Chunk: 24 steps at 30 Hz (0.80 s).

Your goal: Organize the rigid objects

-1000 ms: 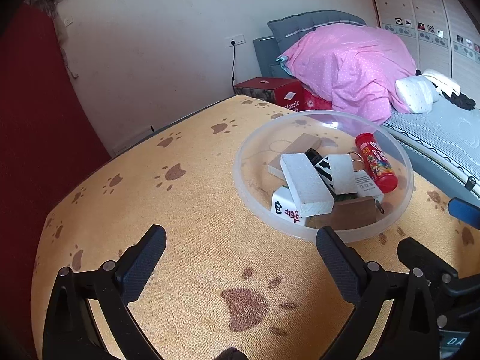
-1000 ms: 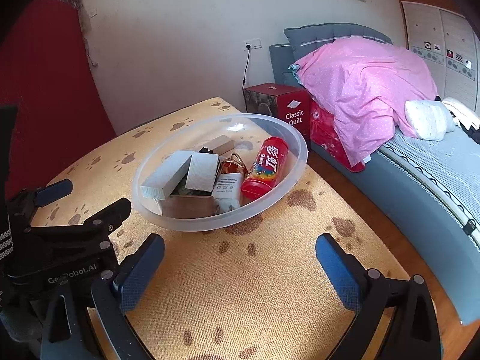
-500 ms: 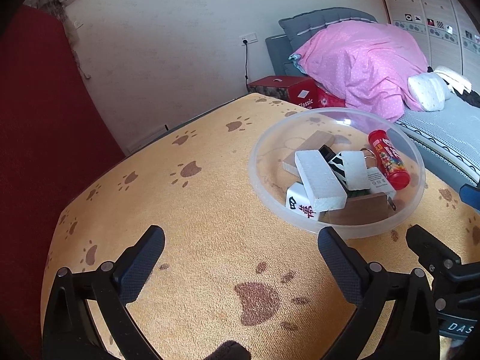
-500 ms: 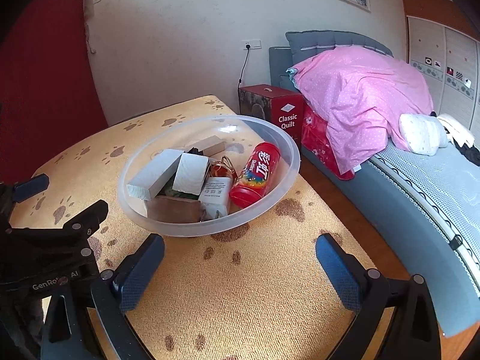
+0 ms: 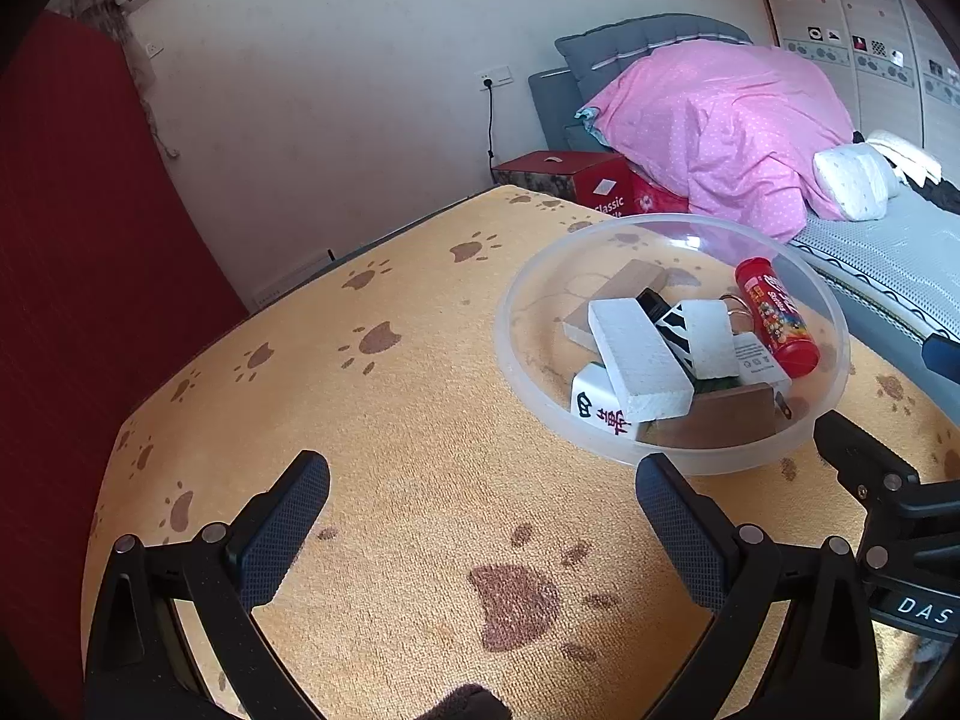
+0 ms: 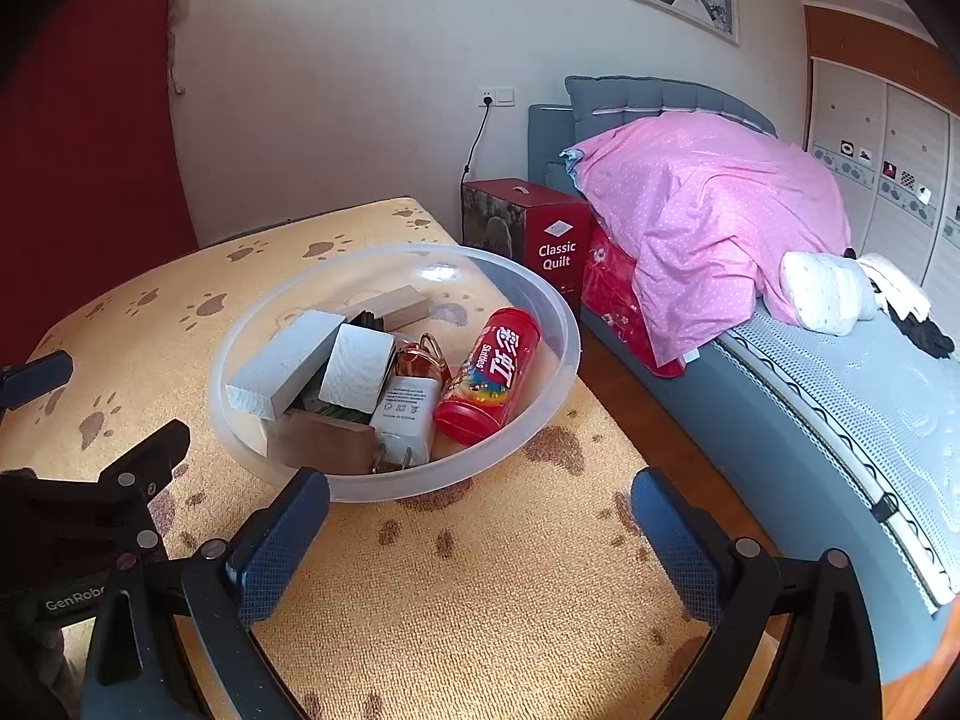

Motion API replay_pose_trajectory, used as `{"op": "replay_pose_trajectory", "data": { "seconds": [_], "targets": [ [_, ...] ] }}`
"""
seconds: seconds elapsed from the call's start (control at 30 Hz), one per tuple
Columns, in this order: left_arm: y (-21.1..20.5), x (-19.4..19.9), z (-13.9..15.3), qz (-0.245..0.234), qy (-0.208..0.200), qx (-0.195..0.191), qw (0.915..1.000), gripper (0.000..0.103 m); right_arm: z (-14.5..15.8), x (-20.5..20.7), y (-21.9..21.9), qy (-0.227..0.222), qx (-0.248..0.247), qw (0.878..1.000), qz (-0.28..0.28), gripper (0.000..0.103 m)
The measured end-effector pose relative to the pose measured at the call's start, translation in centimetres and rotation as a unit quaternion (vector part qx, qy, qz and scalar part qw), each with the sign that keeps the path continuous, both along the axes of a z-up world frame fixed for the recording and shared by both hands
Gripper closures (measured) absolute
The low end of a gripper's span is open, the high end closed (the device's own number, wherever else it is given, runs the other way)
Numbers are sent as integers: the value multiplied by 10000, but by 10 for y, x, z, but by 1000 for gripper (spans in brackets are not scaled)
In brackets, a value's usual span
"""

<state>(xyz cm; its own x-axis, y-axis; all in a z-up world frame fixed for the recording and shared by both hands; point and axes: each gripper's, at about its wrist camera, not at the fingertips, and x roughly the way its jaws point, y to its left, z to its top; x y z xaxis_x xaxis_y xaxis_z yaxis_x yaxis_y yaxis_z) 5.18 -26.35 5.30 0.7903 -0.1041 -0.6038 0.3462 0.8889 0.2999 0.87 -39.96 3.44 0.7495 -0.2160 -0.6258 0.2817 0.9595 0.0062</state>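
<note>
**A:** How far along is the tidying?

**B:** By my reading, nearly finished. Every loose item I can see sits inside the clear bowl (image 6: 552, 324): the white foam block (image 5: 639, 360), the mahjong tile (image 5: 594, 408), the white charger (image 6: 403, 414), the red candy tube (image 6: 489, 375) and a wooden block (image 6: 393, 303). The paw-print tablecloth (image 5: 420, 420) around it carries nothing else.

**A:** And the grippers?

**B:** The left gripper (image 5: 483, 510) is spread wide and holds nothing; the bowl lies ahead of its right finger. The right gripper (image 6: 480, 534) is also wide and empty, the bowl just beyond its left finger.

**A:** What differs from a second ago?

**B:** Both have drawn back and risen a little, so the bowl looks farther off. Its contents have not shifted. What remains, if anything, lies outside these views.
</note>
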Motion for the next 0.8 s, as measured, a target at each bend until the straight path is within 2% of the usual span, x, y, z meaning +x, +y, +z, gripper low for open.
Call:
{"op": "replay_pose_trajectory", "data": {
  "seconds": [0.13, 0.8],
  "targets": [
    [0, 0, 0, 2, -10, -9, 10000, 1, -2, 2, 2, 37, -144, 9999, -18, 0],
    [8, 6, -2, 20, -139, 36, 9999, 1, -9, 2, 7, 141, -178, 9997, 20, 0]
  ]
}}
